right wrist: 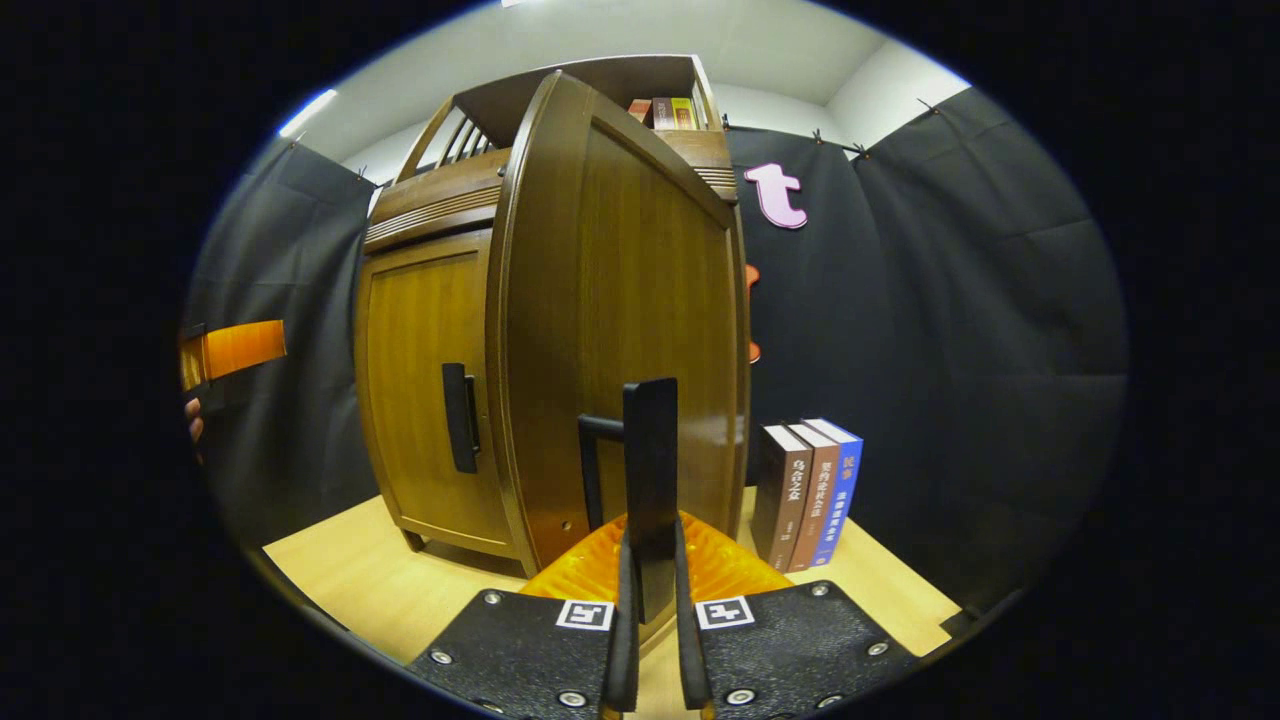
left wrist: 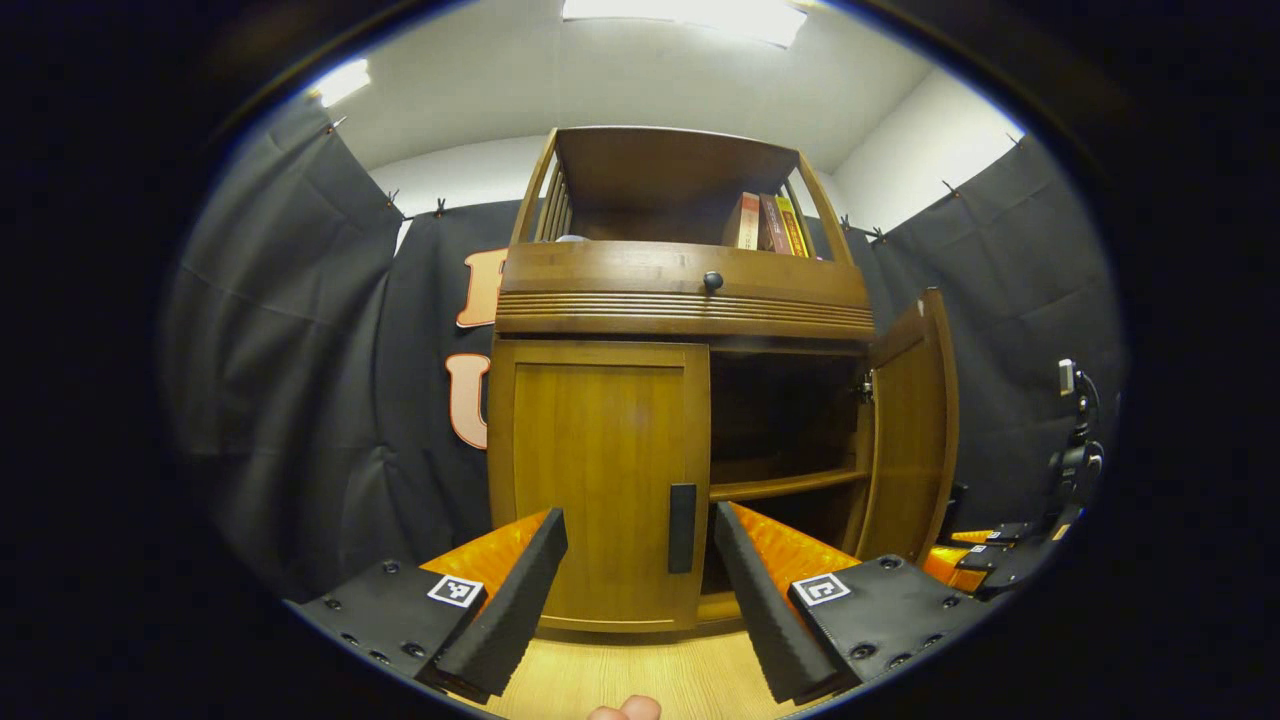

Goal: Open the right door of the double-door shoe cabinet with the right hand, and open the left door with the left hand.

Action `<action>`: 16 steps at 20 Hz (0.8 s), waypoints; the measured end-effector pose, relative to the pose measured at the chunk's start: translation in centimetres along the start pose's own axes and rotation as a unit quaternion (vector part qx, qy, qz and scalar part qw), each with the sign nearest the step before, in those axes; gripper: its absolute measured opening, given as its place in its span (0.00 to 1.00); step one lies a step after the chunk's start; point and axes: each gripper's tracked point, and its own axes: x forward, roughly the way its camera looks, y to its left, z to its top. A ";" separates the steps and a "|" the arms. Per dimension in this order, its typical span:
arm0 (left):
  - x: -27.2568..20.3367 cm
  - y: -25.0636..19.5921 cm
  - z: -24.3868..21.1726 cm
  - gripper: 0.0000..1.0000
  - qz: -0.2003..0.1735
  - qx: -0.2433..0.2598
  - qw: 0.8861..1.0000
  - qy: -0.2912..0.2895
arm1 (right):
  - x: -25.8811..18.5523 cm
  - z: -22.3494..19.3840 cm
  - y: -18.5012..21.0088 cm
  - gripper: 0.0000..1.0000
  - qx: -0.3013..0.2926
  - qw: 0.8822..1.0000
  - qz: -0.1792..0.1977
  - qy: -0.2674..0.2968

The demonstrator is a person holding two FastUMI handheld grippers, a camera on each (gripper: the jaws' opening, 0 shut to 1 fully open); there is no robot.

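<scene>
In the left gripper view, the left hand-held gripper (left wrist: 640,600) is spread wide above the table (left wrist: 640,680), its two fingers (left wrist: 510,600) apart and touching nothing. Between them and a little beyond stands the left door (left wrist: 595,480) of the shoe cabinet (left wrist: 680,290), closed, its dark vertical handle (left wrist: 682,527) lying in line with the gap between the fingers, nearer the right-hand one. Past that, the right door (left wrist: 910,430) stands swung outward, baring a dark interior with a shelf (left wrist: 785,486). Higher up, a drawer front with a round knob (left wrist: 712,281), and books (left wrist: 765,222) on the cabinet's top shelf.

In the right gripper view, the right hand-held gripper (right wrist: 650,610) is pinched on the right door's handle (right wrist: 650,470), both fingers (right wrist: 622,620) pressing its upright bar from either side. Just behind the bar is the open right door (right wrist: 620,330), seen nearly face on. Left of it, farther back, the closed left door (right wrist: 430,390) with its own handle (right wrist: 458,417). To the right of the open door, three books (right wrist: 810,490) stand upright on the table (right wrist: 380,580) near the wall. At the far left edge the left hand-held gripper (right wrist: 230,350) appears, well apart from the cabinet.
</scene>
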 end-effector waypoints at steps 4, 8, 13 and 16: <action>0.1 -1.2 -0.2 0.99 -0.008 -0.004 1.000 0.002 | -1.1 -0.1 -3.7 0.12 0.007 0.999 -0.037 0.001; 0.0 -2.4 -0.3 0.97 -0.014 0.010 1.000 0.003 | -1.4 -0.1 -8.4 0.13 0.034 0.998 -0.061 -0.002; -0.4 -3.0 0.1 0.97 -0.013 0.010 1.000 -0.004 | -1.5 0.1 -9.7 0.00 0.020 0.999 -0.025 -0.003; -0.6 -3.0 0.1 0.99 -0.006 0.010 1.000 -0.003 | -1.4 0.0 -10.8 0.00 0.010 1.000 -0.001 -0.002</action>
